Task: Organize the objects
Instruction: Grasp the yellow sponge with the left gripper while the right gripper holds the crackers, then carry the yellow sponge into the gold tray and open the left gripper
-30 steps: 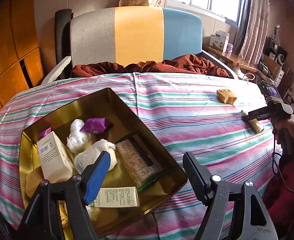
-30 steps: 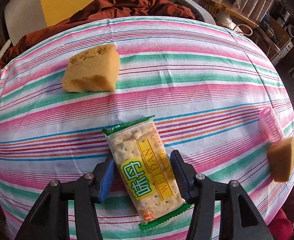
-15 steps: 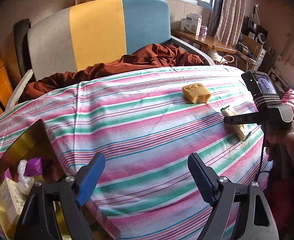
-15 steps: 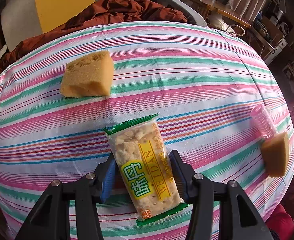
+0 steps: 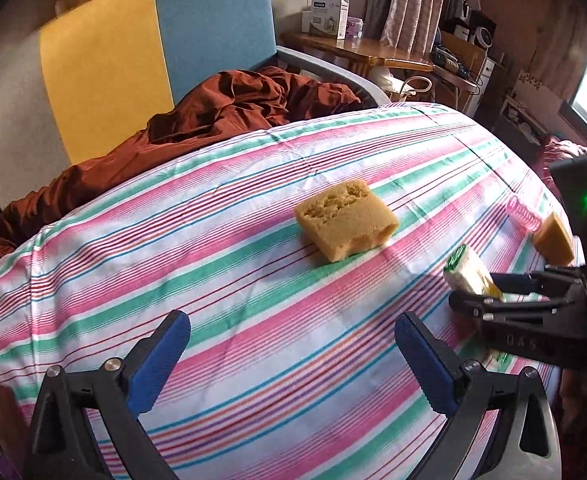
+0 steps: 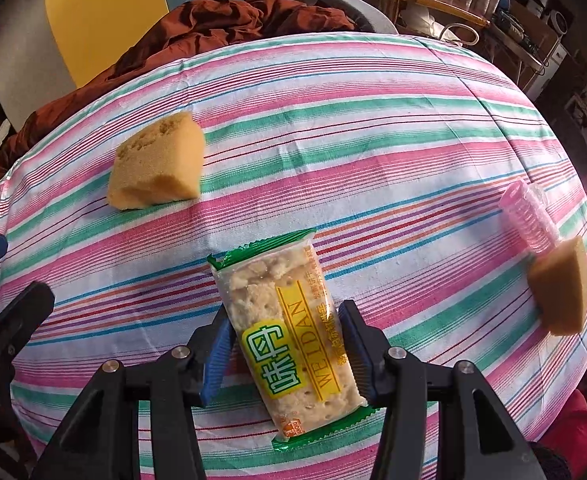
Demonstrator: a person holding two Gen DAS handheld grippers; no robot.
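My left gripper [image 5: 289, 328] hovers over the striped tablecloth [image 5: 213, 248], its jaws opening wide with nothing between them. A yellow sponge block [image 5: 345, 220] lies just beyond its fingertips. In the right wrist view my right gripper [image 6: 285, 320] is shut on a green-edged cracker pack [image 6: 289, 332], pads pressing both long sides. The same sponge block [image 6: 157, 164] sits to its upper left. In the left wrist view the right gripper [image 5: 477, 296] and cracker pack [image 5: 467, 268] appear at the right.
A pink ribbed roller [image 6: 529, 216] and a second sponge piece [image 6: 561, 292] lie near the table's right edge. Behind the table stands a grey, yellow and blue armchair [image 5: 133, 60] with rust-brown cloth [image 5: 233, 108] heaped on it. A wooden desk [image 5: 357, 48] is beyond.
My left gripper swung right, away from the gold tin and across the table toward the sponge block, and its jaws widened. The right gripper kept its grip on the cracker pack, rolling slightly.
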